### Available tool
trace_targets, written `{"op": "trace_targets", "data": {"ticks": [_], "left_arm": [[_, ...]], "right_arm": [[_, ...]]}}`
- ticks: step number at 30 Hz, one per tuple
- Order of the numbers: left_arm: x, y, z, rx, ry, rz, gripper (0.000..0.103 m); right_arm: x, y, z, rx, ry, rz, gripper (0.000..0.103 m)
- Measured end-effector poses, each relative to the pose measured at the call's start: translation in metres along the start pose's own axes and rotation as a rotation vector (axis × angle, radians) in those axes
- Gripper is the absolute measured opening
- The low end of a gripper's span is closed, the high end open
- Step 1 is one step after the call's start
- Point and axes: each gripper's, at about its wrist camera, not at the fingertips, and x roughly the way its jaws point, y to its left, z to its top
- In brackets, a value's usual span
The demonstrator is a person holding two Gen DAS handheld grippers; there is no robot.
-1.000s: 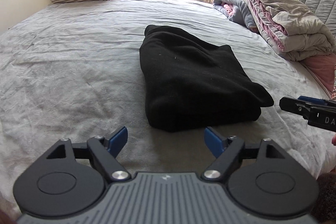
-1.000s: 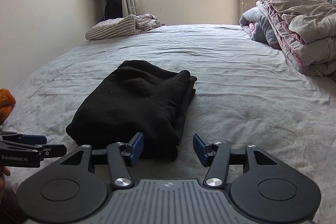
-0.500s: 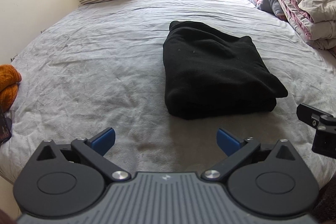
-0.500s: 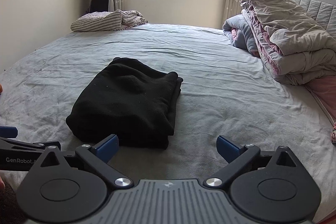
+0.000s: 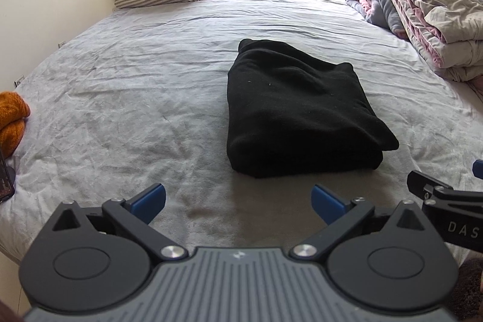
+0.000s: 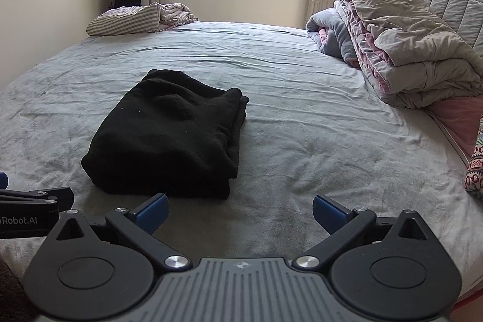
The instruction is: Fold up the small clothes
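Fleece, black and soft, lies as a thick folded rectangular garment [image 5: 299,107] at the centre of the left wrist frame on the wrinkled grey bedsheet [image 5: 126,86], its layered fold edge facing the lower edge. The left gripper [image 5: 238,201] sits at lower centre, its blue pads spread wide with only sheet between them; its jaws have just been opening. The right gripper [image 6: 240,212] likewise has just been opening and holds nothing, its left pad just short of the garment's near edge. Both standing clear suggests the fold is judged complete. An orange knitted garment [image 5: 12,119] waits at the left edge, likely next.
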Motion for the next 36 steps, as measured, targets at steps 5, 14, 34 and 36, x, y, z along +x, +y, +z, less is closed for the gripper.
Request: {"op": "trace_targets", "data": {"ticks": [5, 14, 34, 36], "left_arm": [[0.0008, -0.0010, -0.0009, 0.003, 0.003, -0.001, 0.102], [0.0025, 0.0015, -0.0012, -0.001, 0.007, -0.001, 0.102], [0.0037, 0.0036, -0.0022, -0.010, 0.008, 0.002, 0.102], [0.0043, 0.0034, -0.0023, -0.013, 0.011, 0.001, 0.102]], "right_arm": [[0.0004, -0.0011, -0.0005, 0.005, 0.006, 0.002, 0.102], [0.0014, 0.0041, -0.0013, -0.001, 0.012, 0.007, 0.102], [0.0033, 0.0083, -0.0029, -0.012, 0.027, 0.015, 0.102], [0.0030, 0.0086, -0.0030, -0.013, 0.027, 0.014, 0.102]]}}
